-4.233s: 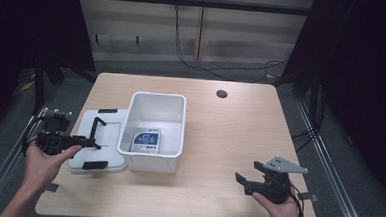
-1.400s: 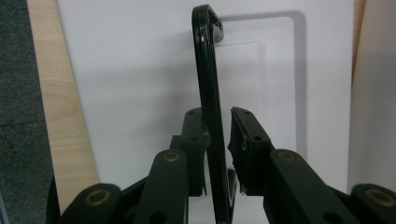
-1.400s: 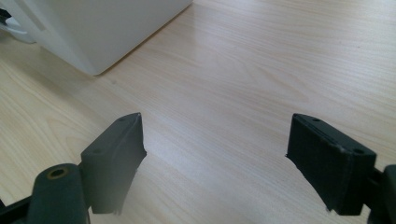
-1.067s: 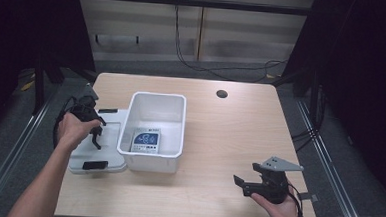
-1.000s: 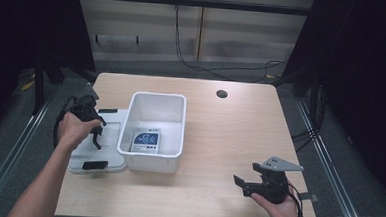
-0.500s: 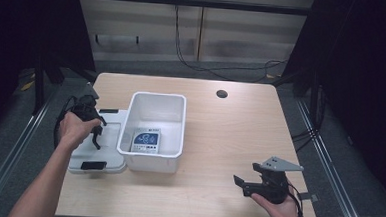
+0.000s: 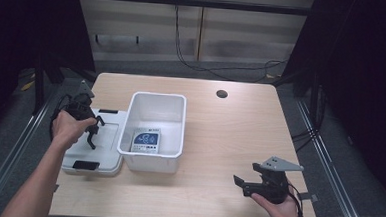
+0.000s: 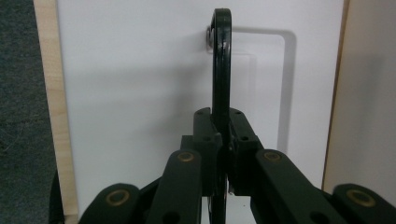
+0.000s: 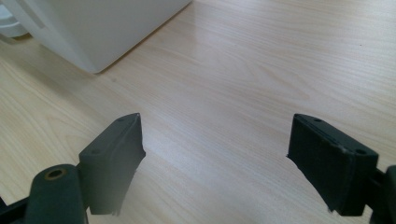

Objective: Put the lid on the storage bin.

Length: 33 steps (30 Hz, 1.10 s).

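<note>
A white lid (image 7: 110, 145) with black latches lies flat at the table's left, beside an open white bin (image 7: 157, 97). A blue-and-white packet (image 7: 146, 140) rests in the bin's near end. My left gripper (image 7: 93, 129) hovers over the lid (image 8: 140, 70), pointing down. In the left gripper view the left gripper (image 8: 220, 117) is shut on a thin black curved piece (image 8: 221, 56) that stands edge-on between the jaws. My right gripper (image 7: 242, 185) rests open at the table's near right. Bare wood lies between the jaws of the right gripper (image 9: 215, 140).
A round dark hole (image 7: 222, 94) sits in the tabletop at the back. The bin's corner (image 9: 93, 28) shows at the upper left of the right gripper view. Dark floor and metal rails run along both sides of the table.
Since the oldest frame my left hand has moved away from me, to over the lid's far part, with the gripper turned downward. Over the last second nothing has visibly moved.
</note>
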Available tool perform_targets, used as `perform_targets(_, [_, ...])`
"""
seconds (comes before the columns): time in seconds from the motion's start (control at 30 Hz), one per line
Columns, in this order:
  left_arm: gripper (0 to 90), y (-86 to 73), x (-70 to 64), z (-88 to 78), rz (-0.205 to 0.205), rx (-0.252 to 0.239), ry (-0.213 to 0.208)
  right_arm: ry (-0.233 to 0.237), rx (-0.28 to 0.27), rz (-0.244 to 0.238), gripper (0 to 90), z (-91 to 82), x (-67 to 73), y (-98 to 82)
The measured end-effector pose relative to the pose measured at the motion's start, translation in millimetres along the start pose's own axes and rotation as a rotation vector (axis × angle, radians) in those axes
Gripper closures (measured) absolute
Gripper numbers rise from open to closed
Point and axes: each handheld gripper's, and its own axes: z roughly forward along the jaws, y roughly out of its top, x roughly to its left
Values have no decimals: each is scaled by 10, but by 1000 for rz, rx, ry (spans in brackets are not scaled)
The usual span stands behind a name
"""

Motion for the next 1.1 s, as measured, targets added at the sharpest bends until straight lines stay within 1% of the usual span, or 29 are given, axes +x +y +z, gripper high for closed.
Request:
perform_targets(0.07, [846,-2,7,-34,22,5,-4,1,0,0,172,-1,0,0])
perform_targets(0.1, [846,-6,0,-44,18,-3,-8,-1,-1,-1,172,-2,0,0])
perform_targets(0.23, [845,-32,-9,-110,47,-6,-14,-2,0,3,172,-6,2,-1])
perform_targets(0.33, [846,-48,7,-162,57,-5,-3,-4,-1,8,172,-6,5,0])
perform_targets(0.4, [847,-74,15,-211,79,-11,0,-3,-2,3,172,-10,6,-1])
perform_targets(0.47, [848,-82,23,-234,82,-8,-4,-3,-1,4,172,-10,5,-2])
perform_targets(0.5, [848,-87,32,-254,78,-17,-8,-3,0,5,172,-8,4,-1])
perform_targets(0.53, [848,-90,36,-276,85,-18,0,-3,0,4,172,-7,3,-1])
perform_targets(0.57, [848,-100,41,-314,90,-16,-4,-4,1,1,172,-6,3,-1])
perform_targets(0.6, [848,-110,44,-334,89,-25,-2,-3,2,0,172,-5,4,-1])
perform_targets(0.67, [848,-115,53,-382,105,-17,-2,-2,1,3,172,-4,1,0])
perform_targets(0.73, [848,-127,65,-422,106,-31,-6,-2,3,3,172,-4,1,-1])
perform_targets(0.8, [848,-135,89,-464,109,-39,-19,-3,0,8,173,-5,3,-1])
perform_targets(0.83, [848,-138,90,-465,121,-39,-13,-3,2,6,172,-4,0,-1])
perform_targets(0.9, [848,-145,88,-492,135,-29,-14,-1,6,1,172,0,-2,-2])
perform_targets(0.93, [848,-150,88,-498,152,-35,-2,-1,5,-1,172,-1,0,-2])
perform_targets(0.97, [849,-154,87,-512,157,-28,-2,-1,4,0,171,-1,0,-2])
perform_targets(1.03, [849,-159,92,-538,153,-28,-9,-1,5,1,171,0,-3,-2])
perform_targets(1.1, [848,-166,102,-560,157,-41,-9,-2,4,2,171,-2,-1,-2])
